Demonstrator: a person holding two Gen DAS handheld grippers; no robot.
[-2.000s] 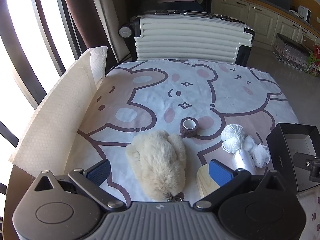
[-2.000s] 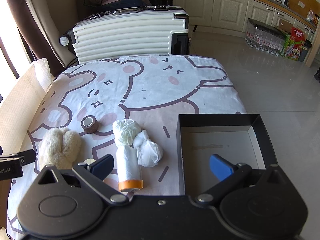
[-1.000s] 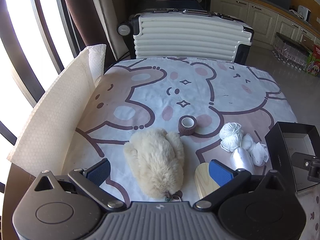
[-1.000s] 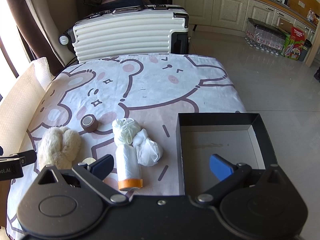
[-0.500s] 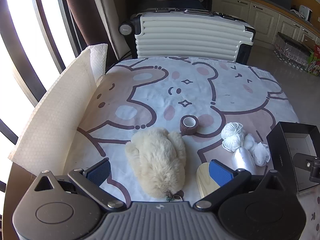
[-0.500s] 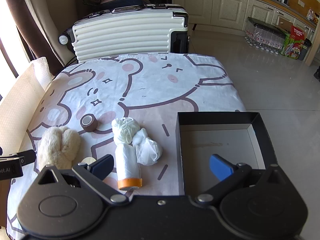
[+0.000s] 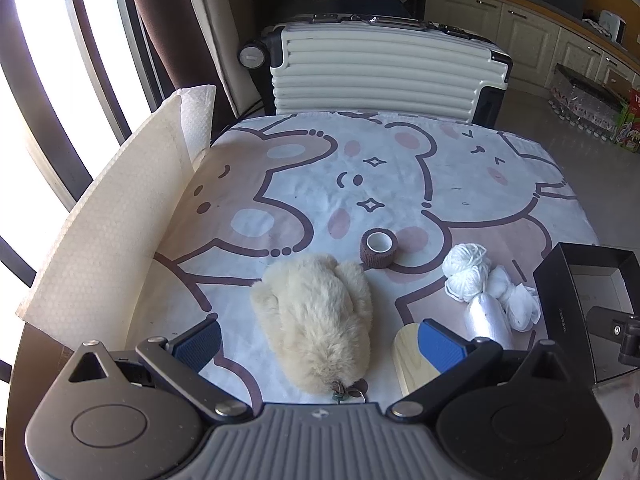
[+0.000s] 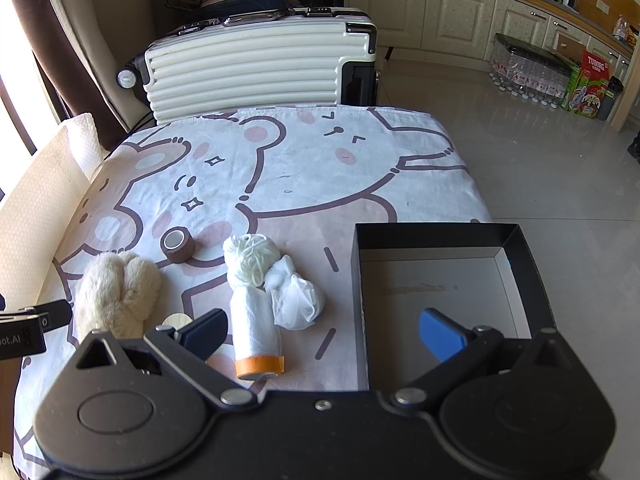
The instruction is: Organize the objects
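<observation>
Objects for sorting are lying on a table (image 8: 420, 168) covered with a cartoon bear cloth, and a black box (image 8: 440, 236) is sitting open at its right edge, its grey floor bare. A ribbed white suitcase (image 8: 260, 68) is standing beyond the far end of the table. A white padded sheet (image 7: 100, 240) is leaning along the left side.

Going down in size, a cream plush toy (image 7: 316, 316) is lying near the front left, with a small metal ring showing at its near end. Right of it, a white roll with an orange end (image 8: 256, 328) is lying lengthwise, orange end toward the camera. A ball of pale yarn (image 8: 250, 258) is touching the roll's far end, and a bundle of white mesh (image 8: 298, 300) is resting just beside both, between them and the box. A light wooden disc (image 7: 408, 356) is lying between the toy and the roll, partly hidden by a gripper finger. A brown tape roll (image 7: 378, 248) is standing on end just beyond the toy.

Left gripper (image 7: 318, 340) is hovering low with its jaws spread wide on either side of the plush toy, not touching it. Right gripper (image 8: 324, 334) is also spread wide and holding nothing, one finger by the white roll and the other over the box.
</observation>
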